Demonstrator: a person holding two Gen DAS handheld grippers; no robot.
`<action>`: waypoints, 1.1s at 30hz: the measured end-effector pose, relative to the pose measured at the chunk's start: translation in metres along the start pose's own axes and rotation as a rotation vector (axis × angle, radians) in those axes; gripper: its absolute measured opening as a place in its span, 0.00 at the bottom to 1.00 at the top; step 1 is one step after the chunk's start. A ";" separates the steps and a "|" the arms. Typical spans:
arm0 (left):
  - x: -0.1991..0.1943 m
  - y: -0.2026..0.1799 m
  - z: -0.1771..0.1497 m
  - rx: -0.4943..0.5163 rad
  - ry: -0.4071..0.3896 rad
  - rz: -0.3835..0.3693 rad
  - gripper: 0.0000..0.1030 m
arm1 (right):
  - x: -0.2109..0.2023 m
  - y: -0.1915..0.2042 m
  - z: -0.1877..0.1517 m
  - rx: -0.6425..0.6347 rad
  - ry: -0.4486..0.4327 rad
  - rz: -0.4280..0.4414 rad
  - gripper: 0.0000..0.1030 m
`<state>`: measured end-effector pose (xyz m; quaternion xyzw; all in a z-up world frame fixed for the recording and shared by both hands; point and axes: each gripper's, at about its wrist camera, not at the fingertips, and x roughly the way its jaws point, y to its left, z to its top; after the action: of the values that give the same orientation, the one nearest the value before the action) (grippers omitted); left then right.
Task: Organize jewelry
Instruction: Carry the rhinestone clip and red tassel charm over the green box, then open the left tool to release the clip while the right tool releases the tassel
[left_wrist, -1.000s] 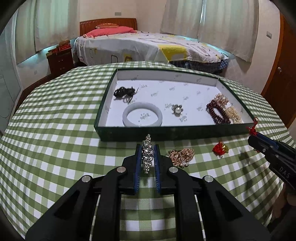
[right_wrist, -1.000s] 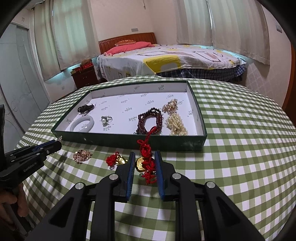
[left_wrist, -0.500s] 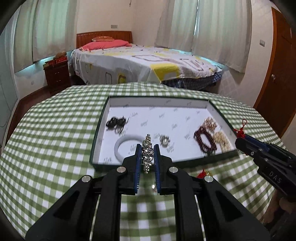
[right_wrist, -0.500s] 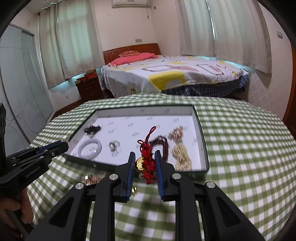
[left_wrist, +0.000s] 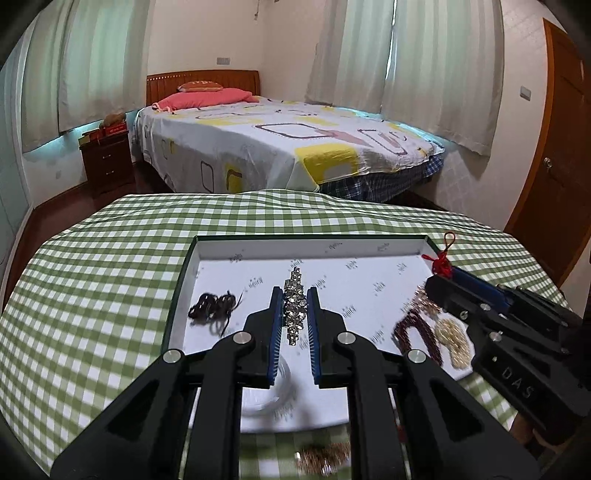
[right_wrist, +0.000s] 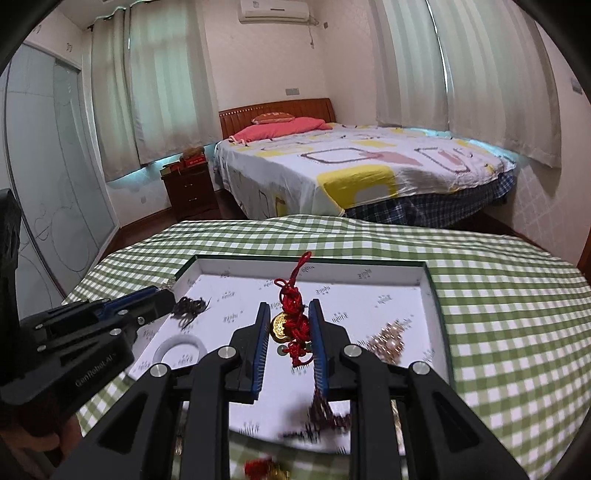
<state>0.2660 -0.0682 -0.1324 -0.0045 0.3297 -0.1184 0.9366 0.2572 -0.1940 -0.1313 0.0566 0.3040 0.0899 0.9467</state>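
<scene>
Holding a sparkly clip (left_wrist: 294, 306) in my left tongs (left_wrist: 293, 325) and a red charm (right_wrist: 291, 325) in my right tongs (right_wrist: 289, 336) over the box (left_wrist: 310, 244); most pieces are in; two wait on the counter (left_wrist: 92, 295).

You face a bedroom with pale walls, a bed (left_wrist: 280, 147) with a wooden headboard (right_wrist: 277, 112) and pink pillow (left_wrist: 207, 99), a dark nightstand (left_wrist: 107, 158), curtained windows (right_wrist: 159, 74), an air conditioner (right_wrist: 275, 9) and a wooden door (left_wrist: 557, 155).

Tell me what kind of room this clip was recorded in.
Most likely a home bedroom: a made bed with a wooden headboard, a nightstand beside it, and curtained windows. The work surface is a table with a green checked cloth.
</scene>
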 end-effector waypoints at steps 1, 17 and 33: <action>0.005 0.000 0.002 0.000 0.004 0.003 0.13 | 0.005 -0.001 0.001 0.002 0.005 0.000 0.22; 0.076 0.010 0.000 -0.018 0.139 0.054 0.13 | 0.063 -0.010 -0.004 0.000 0.119 -0.029 0.22; 0.098 0.017 -0.002 -0.039 0.212 0.067 0.13 | 0.081 -0.011 -0.006 -0.003 0.180 -0.040 0.22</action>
<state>0.3419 -0.0736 -0.1961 0.0010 0.4289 -0.0805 0.8997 0.3195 -0.1880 -0.1837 0.0410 0.3887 0.0761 0.9173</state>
